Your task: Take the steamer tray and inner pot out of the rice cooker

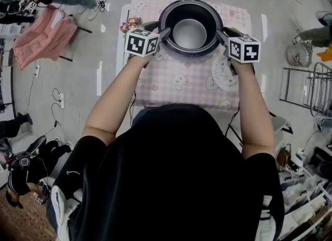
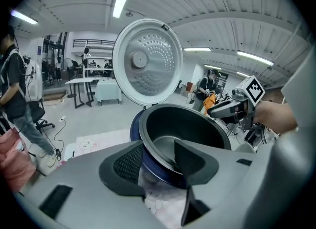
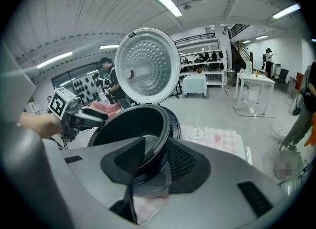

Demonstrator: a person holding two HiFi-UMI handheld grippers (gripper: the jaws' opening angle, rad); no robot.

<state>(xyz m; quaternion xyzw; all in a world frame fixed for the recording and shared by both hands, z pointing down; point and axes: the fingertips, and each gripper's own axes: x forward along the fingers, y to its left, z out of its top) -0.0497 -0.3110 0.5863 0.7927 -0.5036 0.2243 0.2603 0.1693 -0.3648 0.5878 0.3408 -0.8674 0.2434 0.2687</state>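
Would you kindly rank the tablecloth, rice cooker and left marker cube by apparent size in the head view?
1. Tablecloth
2. Rice cooker
3. Left marker cube, smallest even though it is nearer the camera

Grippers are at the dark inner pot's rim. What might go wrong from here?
The left gripper and right gripper only straddle the dark metal inner pot at its thin rim, jaws apart; a shallow pinch may slip on lifting. Uneven lifting could jam the pot against the blue cooker body. The raised round lid behind might be struck.
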